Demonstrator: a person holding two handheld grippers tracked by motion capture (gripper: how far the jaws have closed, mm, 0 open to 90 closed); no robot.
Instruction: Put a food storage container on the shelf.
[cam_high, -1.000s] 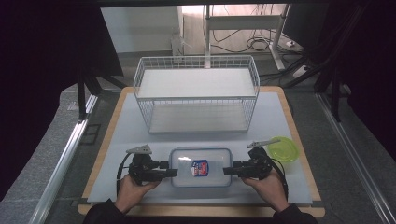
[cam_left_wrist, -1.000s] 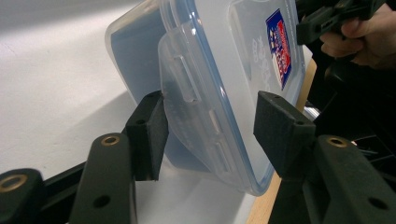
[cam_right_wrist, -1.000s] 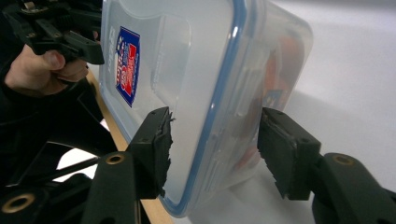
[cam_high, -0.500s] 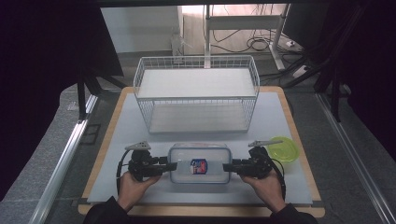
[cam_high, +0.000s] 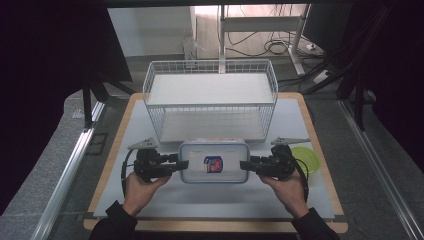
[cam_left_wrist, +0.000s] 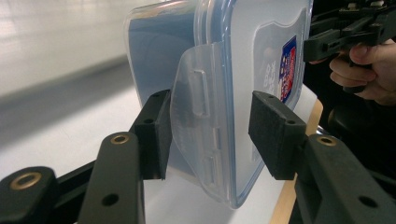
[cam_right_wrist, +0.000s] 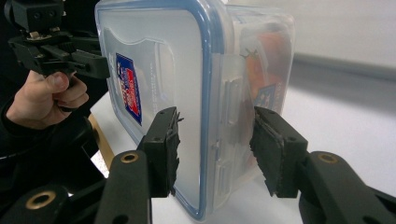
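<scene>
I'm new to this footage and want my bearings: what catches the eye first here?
A clear lidded box with a red-and-blue label, held at both short ends between the left gripper and the right gripper, near the table's front edge. Behind it stands a white wire rack with two shelves. A lime-green bowl sits on the table just beyond the right gripper.
</scene>
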